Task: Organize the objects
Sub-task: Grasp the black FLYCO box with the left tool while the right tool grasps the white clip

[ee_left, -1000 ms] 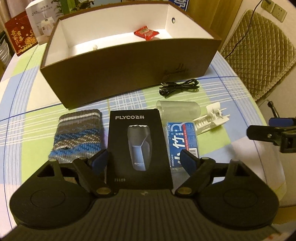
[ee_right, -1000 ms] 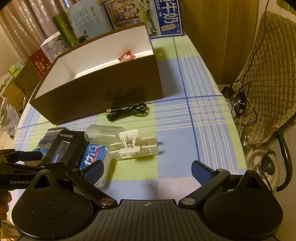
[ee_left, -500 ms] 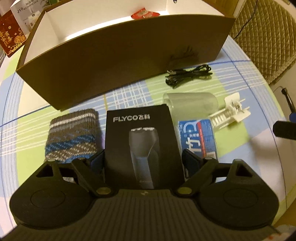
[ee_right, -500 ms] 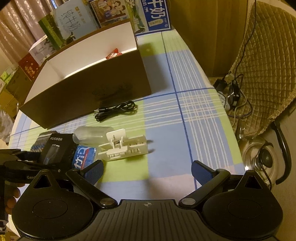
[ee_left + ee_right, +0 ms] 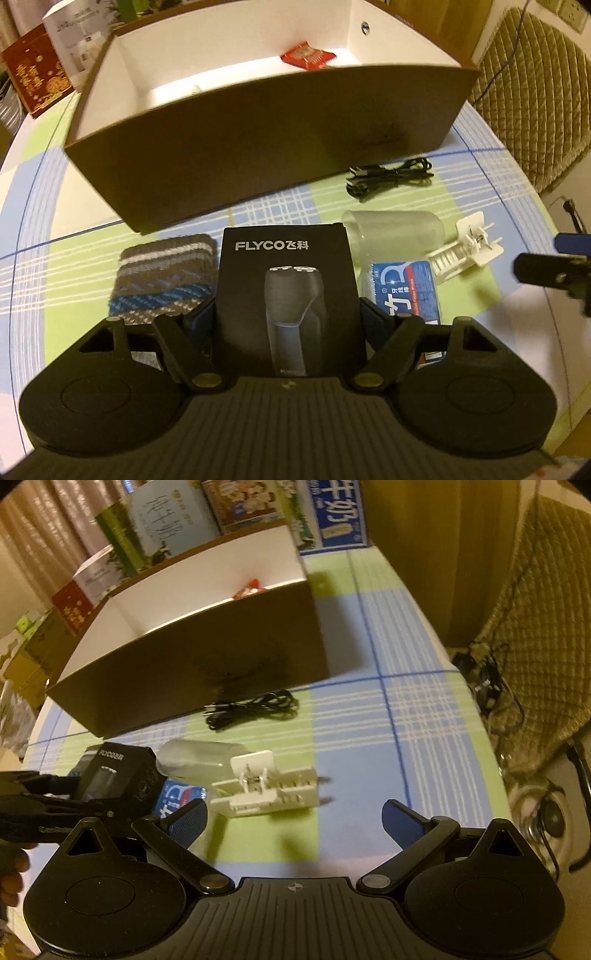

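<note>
A: Since the earlier frame the shaver box [image 5: 290,291] has been lifted off the table [image 5: 476,177]; in the right view it is seen raised above the knit pouch [image 5: 164,273] and floss pack [image 5: 406,288].

B: How is it held?

A: The left gripper [image 5: 288,319] is closed on its two long sides, near the bottom end. The right gripper [image 5: 293,818] is spread wide, with nothing held.

B: How should the step be done well?

A: The box should be kept level, carried over the near wall of the carton [image 5: 258,147], and lowered before release. The red packet [image 5: 308,55] inside is best avoided.

B: And the look of it?

A: Black, flat, rigid card, printed with a shaver and white FLYCO lettering. The cable [image 5: 388,175], cup [image 5: 391,229] and white clip [image 5: 465,247] are left on the cloth.
</note>
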`<state>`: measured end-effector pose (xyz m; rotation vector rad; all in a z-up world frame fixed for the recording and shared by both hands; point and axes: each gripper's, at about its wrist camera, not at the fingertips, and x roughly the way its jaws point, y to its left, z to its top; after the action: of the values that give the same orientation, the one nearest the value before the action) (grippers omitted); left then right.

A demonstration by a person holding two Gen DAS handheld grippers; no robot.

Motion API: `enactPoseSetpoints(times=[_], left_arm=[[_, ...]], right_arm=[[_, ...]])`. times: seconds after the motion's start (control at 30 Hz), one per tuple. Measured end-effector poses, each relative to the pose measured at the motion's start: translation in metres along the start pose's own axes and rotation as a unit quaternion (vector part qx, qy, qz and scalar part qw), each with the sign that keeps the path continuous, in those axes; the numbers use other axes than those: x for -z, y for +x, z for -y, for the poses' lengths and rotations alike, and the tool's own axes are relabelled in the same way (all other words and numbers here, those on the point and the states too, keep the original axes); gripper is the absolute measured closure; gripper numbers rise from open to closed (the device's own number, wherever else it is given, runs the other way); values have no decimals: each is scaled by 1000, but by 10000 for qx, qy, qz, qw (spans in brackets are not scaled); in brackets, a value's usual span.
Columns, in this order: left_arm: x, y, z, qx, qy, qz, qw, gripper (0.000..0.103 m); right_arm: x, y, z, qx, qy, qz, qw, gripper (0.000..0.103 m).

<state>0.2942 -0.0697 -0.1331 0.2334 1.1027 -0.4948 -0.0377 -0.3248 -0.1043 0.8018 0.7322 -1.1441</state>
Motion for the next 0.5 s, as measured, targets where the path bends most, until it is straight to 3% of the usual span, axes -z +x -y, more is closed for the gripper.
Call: enactPoseSetpoints(times=[0.13, 0.2, 0.37, 0.5], left_arm=[[1, -12, -10, -34, -185, 90, 9998, 27], [1, -17, -15, -40, -269, 118, 9996, 27], [0, -26, -24, -100, -405, 242, 9988, 27], [-1, -31, -30, -144, -477, 329, 9982, 27]], right_arm=[[0, 14, -8, -70, -196, -71, 9998, 5], [0, 19, -13, -71, -367, 12, 9993, 13], [1, 31, -22, -34, -772, 143, 9969, 48], [1, 34, -26, -46, -894, 293, 9956, 58]])
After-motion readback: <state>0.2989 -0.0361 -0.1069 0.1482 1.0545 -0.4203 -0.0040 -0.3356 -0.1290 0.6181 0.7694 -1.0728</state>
